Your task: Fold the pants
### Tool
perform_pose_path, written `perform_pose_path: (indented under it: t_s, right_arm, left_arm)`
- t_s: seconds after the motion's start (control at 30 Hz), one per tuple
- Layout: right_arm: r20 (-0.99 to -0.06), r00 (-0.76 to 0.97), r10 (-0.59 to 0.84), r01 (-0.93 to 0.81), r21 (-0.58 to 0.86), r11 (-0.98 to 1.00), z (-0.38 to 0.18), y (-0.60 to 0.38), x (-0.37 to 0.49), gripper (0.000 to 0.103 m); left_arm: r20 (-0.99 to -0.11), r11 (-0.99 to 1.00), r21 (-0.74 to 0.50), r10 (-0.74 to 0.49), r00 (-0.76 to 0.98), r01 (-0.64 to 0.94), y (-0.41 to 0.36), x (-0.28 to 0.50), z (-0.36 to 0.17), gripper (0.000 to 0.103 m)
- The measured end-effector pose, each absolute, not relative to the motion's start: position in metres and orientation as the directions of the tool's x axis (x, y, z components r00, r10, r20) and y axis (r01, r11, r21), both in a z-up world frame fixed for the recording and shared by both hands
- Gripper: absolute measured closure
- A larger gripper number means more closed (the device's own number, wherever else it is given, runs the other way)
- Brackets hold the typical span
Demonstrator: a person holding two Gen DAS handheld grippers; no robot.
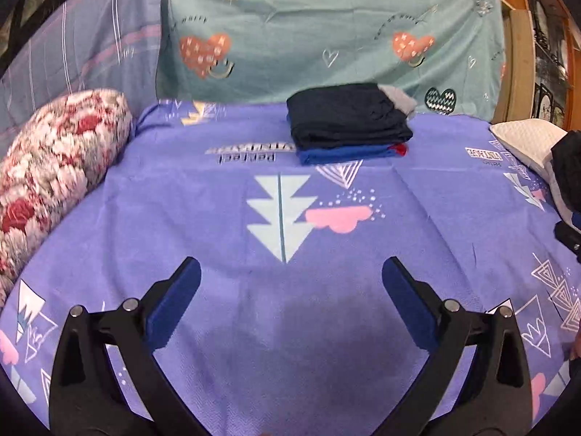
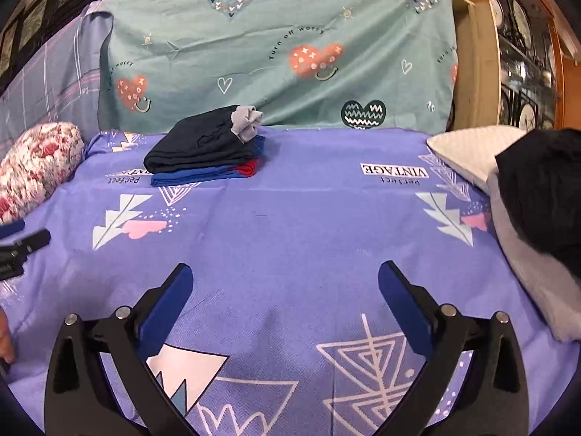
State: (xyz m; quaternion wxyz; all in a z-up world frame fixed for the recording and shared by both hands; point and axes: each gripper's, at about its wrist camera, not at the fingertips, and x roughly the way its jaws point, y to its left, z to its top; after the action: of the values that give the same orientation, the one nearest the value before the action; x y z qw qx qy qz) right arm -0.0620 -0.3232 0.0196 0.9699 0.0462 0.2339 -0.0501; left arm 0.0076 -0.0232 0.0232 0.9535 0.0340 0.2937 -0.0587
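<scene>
Pants (image 1: 348, 116) folded, stacked, well beyond open left gripper (image 1: 290, 276)

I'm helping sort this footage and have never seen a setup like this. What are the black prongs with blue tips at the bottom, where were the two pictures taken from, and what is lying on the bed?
The prongs are hand-held grippers, one in each of a person's hands; no robot arm is involved. Each carries a wide-angle camera looking forward along its two fingers, so the pictures curve at the edges. One picture comes from the left gripper, the other from the right gripper. Both stand open above the purple bedsheet and hold nothing.

At the far side lies a stack of folded clothes: dark garments on top, a blue one underneath, with bits of red and grey showing. To the right sits a loose pile of dark and grey clothing, partly covering a white pillow. A floral bolster lies along the left. A teal heart-print cloth hangs behind.
</scene>
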Motion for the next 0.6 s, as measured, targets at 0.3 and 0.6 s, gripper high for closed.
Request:
perform_pose_path:
  t_s: [0.3, 0.6]
  right_arm:
    - [-0.49, 0.871, -0.032, 0.075, 0.07, 0.995, 0.016, -0.322, -0.054, 0.001]
    - [-0.508, 0.858, -0.069, 0.15, 0.12, 0.981, 0.013, -0.337, -0.053, 0.001]
  left_arm:
    - [-0.537, 0.992, 0.112, 0.006, 0.844, 0.065, -0.024, 0.004, 0.024, 0.002]
    - [-0.557, 0.997, 0.061, -0.012, 0.83, 0.056, -0.015, 0.006, 0.024, 0.002]
